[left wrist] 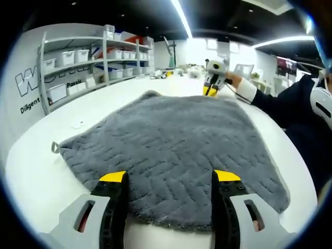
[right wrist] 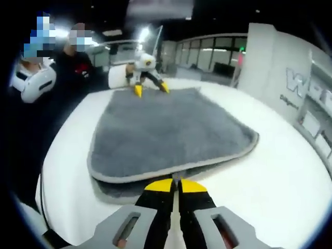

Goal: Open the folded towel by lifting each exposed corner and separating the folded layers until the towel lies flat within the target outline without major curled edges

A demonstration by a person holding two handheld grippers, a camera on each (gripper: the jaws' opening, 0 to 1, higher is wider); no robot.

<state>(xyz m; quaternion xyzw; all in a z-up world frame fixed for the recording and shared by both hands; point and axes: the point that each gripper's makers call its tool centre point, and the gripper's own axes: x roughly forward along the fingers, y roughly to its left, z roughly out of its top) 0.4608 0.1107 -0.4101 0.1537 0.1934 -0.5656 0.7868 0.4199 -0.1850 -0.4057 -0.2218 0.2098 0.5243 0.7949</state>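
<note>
Right tongs (right wrist: 176,188) (jaws together) pinch towel (right wrist: 166,135).

Left gripper (left wrist: 169,179): two black jaws capped with yellow tips, set in pale grey housings with slotted openings showing a touch of red inside. Right gripper (right wrist: 176,185): same build, black jaws, yellow tips, grey slotted housings with red in the left slot. From the far side each tool reads as a white-and-grey body above yellow-tipped jaws. Person: dark navy or black jacket sleeve (left wrist: 282,98) with a white cuff (left wrist: 246,89) at the wrist; a white moulded piece with a dark slot (left wrist: 321,102) worn at the chest.
</note>
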